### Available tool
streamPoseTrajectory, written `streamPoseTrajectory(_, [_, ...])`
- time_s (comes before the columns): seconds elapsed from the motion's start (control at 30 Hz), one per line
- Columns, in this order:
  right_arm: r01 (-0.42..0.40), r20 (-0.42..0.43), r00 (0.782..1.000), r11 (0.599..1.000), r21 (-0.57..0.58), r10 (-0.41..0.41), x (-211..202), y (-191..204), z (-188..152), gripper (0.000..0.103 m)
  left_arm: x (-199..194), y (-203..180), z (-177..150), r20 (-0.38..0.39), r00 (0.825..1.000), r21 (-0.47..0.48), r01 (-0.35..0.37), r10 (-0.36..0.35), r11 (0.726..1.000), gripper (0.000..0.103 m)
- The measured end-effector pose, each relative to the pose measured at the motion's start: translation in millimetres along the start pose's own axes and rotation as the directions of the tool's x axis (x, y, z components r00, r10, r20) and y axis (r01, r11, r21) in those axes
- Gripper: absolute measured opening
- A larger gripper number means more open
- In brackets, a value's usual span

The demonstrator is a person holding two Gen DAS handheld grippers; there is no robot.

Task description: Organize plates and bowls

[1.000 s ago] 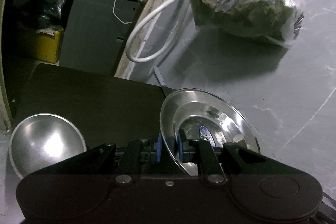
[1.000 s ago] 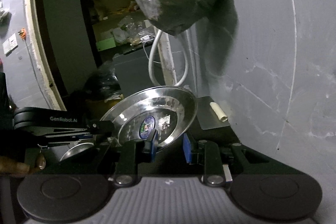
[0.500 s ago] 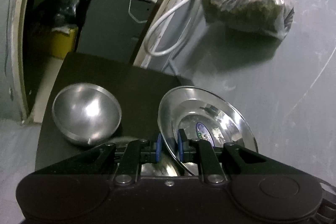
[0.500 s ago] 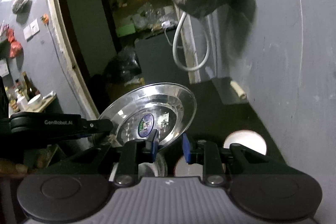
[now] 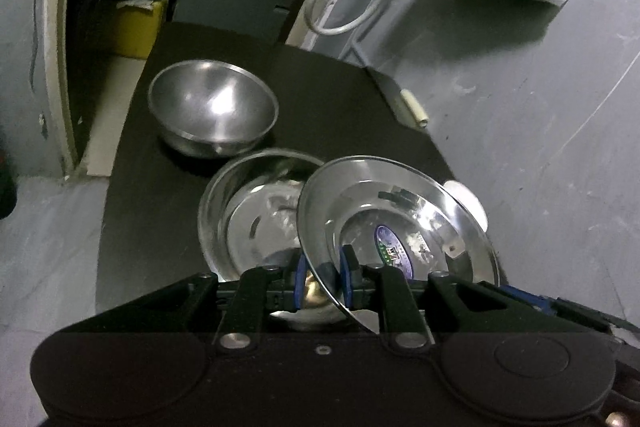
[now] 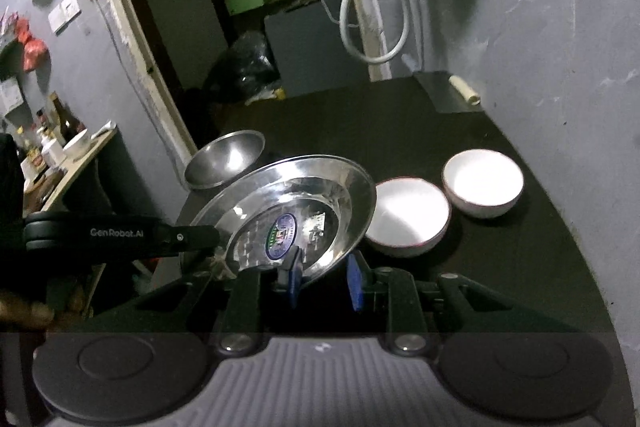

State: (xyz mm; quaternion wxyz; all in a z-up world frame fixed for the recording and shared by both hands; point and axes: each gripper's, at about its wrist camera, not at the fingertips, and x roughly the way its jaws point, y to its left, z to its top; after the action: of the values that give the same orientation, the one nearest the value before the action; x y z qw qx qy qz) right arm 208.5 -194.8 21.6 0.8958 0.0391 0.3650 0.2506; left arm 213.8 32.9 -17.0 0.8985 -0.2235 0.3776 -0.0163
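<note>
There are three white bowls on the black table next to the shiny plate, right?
Not quite: there are two white bowls, not three. The right wrist view shows both on the black table beside the shiny plate.

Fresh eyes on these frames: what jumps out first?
The shiny steel plate with an oval sticker, tilted above the dark table, its rim pinched by the left hand-held gripper. Right of it, two white bowls glow side by side; a steel bowl sits behind.
</note>
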Motion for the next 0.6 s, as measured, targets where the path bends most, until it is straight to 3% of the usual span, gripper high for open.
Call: streamPoseTrajectory(0.6, [-0.097,-0.086,0.992,0.994,-0.057,0.092,19.7,25.6,-0.1,0.027,-22.8,30.4,-12.3,-0.001,0.996,-0.064,-0.089,0.089,0.994,0.02])
